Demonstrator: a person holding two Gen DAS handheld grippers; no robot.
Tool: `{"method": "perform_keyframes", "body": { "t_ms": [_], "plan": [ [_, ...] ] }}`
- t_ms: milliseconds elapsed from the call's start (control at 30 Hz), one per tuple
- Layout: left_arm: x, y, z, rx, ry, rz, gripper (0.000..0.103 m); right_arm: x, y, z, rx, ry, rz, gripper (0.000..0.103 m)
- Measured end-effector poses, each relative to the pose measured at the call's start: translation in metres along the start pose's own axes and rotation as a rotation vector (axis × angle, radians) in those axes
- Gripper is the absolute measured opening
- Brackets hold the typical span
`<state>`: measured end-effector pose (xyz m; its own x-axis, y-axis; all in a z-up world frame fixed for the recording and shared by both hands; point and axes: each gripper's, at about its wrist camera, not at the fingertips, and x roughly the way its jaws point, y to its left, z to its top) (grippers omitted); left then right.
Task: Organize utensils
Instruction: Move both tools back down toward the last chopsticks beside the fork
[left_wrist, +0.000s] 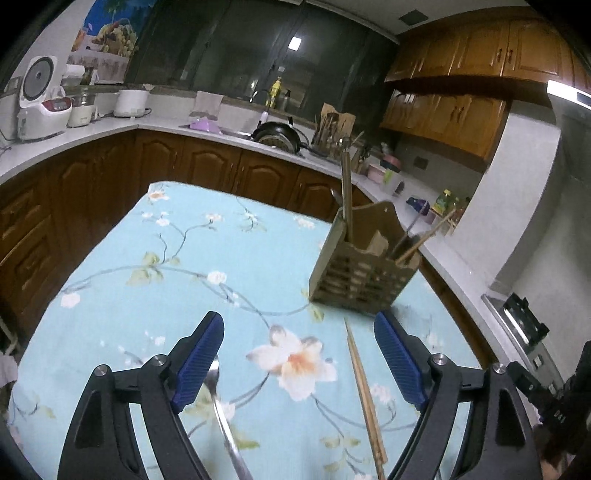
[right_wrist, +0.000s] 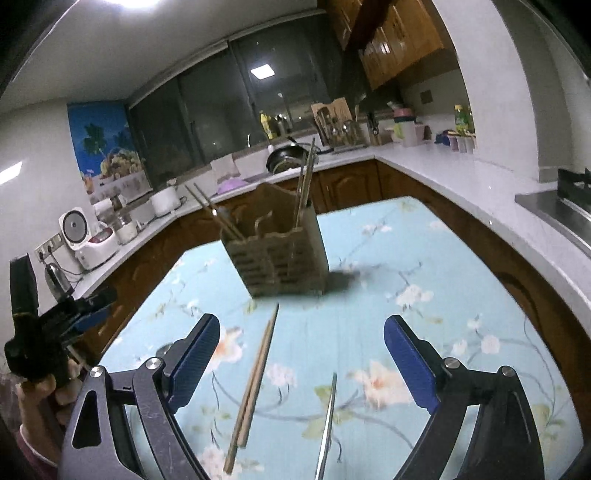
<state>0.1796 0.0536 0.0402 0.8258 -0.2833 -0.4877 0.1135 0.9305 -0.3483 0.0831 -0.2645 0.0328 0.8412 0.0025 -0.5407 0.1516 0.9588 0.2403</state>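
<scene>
Two chopsticks (left_wrist: 364, 391) lie side by side, tips toward the holder (left_wrist: 364, 271).

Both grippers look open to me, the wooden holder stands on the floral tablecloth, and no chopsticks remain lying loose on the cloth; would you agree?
Not quite: the left wrist view shows a pair of chopsticks lying on the tablecloth before the holder.
</scene>
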Motion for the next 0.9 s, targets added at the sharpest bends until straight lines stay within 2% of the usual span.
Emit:
{"method": "perform_keyframes", "body": {
  "t_ms": [167, 400, 500, 567, 733, 800, 900],
  "plan": [
    [0.002, -0.003, -0.010, 0.006, 0.048, -0.002, 0.084, 0.002, -0.001, -0.019, -0.002, 0.045, -0.014, 0.092],
    [0.009, -0.007, -0.007, 0.017, 0.091, -0.007, 0.084, 0.014, 0.000, -0.031, -0.017, 0.098, -0.031, 0.091],
    [0.014, -0.007, -0.006, 0.018, 0.113, -0.010, 0.084, 0.020, 0.001, -0.034, -0.031, 0.115, -0.046, 0.088],
    [0.016, -0.007, -0.005, 0.019, 0.127, -0.009, 0.084, 0.026, 0.000, -0.038, -0.037, 0.140, -0.059, 0.074],
    [0.032, -0.013, -0.005, 0.030, 0.165, -0.005, 0.084, 0.046, -0.006, -0.047, -0.026, 0.221, -0.055, 0.050],
    [0.038, -0.015, -0.005, 0.041, 0.182, -0.002, 0.084, 0.055, -0.008, -0.051, -0.023, 0.252, -0.049, 0.047],
    [0.052, -0.021, -0.005, 0.063, 0.225, -0.010, 0.082, 0.067, -0.011, -0.057, -0.022, 0.300, -0.046, 0.036]
  ]
}}
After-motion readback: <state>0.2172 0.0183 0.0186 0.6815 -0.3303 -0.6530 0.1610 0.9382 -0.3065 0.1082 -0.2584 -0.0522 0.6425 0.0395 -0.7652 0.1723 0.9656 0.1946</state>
